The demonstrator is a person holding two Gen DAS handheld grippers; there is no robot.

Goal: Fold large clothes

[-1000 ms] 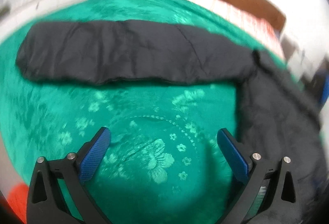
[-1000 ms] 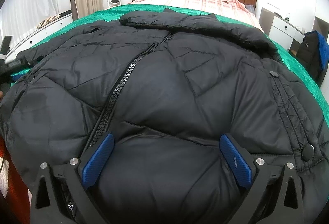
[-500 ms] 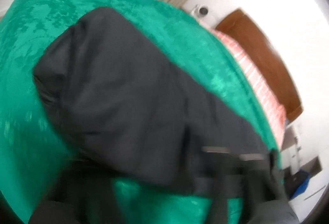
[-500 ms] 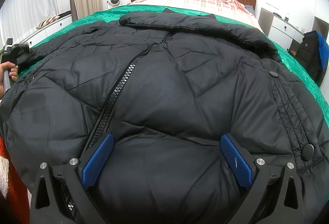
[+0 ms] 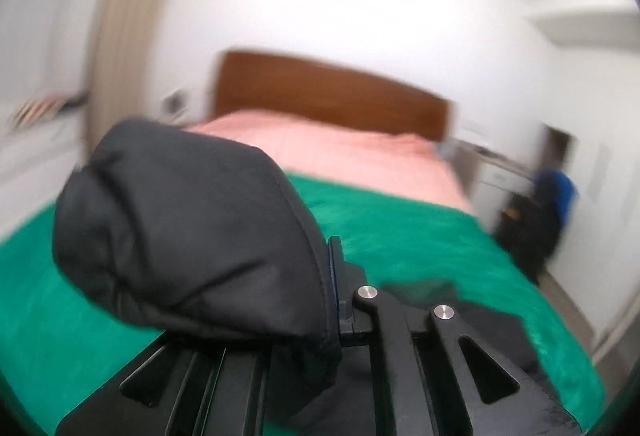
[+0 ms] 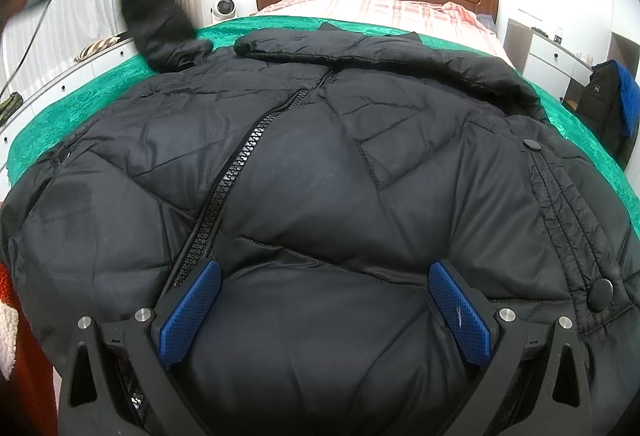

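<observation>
Lifted since earlier frame: sleeve (image 6: 154, 11) off green bedspread (image 6: 72, 103), raised high at far left, presumably to swing across chest for first fold. Clamped on its cuff: left gripper (image 5: 332, 300), fingers together. Spread front-up across bed: black puffer jacket (image 6: 320, 163), zipped. Poised over hem, touching fabric: right gripper (image 6: 324, 310), fingers apart, holding nothing.

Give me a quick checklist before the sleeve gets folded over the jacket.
1. Left tongs shut on sleeve: ok.
2. Sleeve lifted clear of the blanket: ok.
3. Jacket lying flat, front up: ok.
4. Zipper closed: ok where seen; the bottom end is hidden.
5. Right tongs open above the jacket, holding nothing: ok.
6. Other sleeve's position: cannot tell.
</observation>
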